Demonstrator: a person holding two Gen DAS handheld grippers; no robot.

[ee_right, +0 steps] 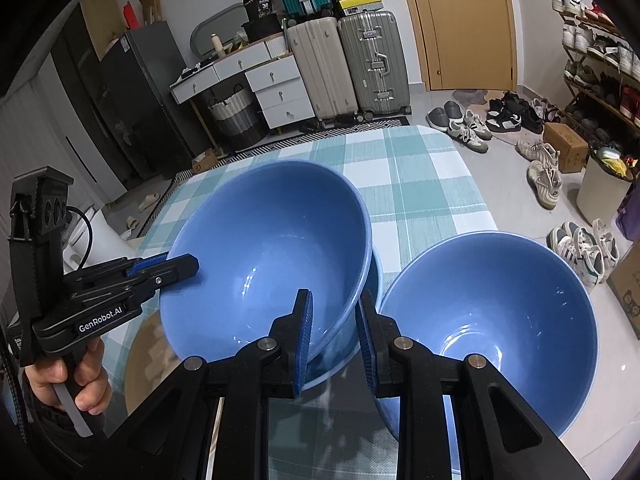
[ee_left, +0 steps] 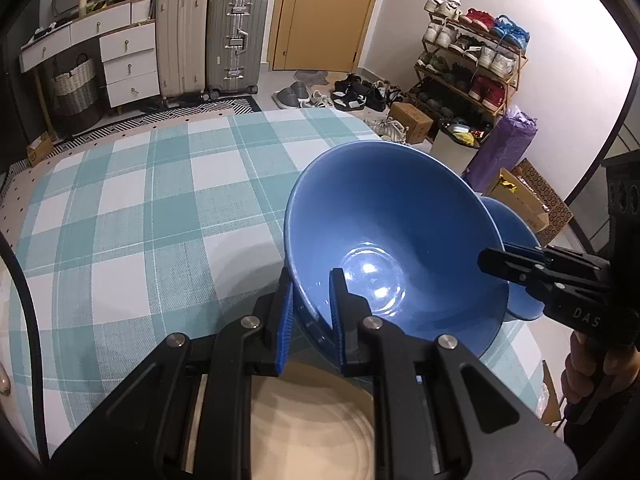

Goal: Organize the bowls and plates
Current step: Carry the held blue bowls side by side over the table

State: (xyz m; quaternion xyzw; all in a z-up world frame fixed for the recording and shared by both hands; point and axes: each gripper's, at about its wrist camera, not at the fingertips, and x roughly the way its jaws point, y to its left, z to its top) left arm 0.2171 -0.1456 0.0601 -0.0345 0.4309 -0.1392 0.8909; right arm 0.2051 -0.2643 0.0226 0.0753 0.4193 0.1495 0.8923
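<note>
My left gripper (ee_left: 310, 312) is shut on the near rim of a blue bowl (ee_left: 392, 240), which is tilted; it also shows in the right wrist view (ee_right: 264, 256), nested in another blue bowl (ee_right: 364, 312) beneath it. My right gripper (ee_right: 334, 340) straddles the rim of these stacked bowls, one finger inside and one outside, with a gap showing. A separate blue bowl (ee_right: 488, 320) stands to the right and shows behind in the left wrist view (ee_left: 512, 232). A beige plate (ee_left: 312, 424) lies under the left gripper.
The table has a teal and white checked cloth (ee_left: 140, 208). Beyond it stand suitcases (ee_left: 236, 40), a drawer unit (ee_left: 128, 56), a shoe rack (ee_left: 472, 60) and shoes on the floor (ee_right: 540, 168). Cardboard boxes (ee_left: 528, 196) sit near the table's right side.
</note>
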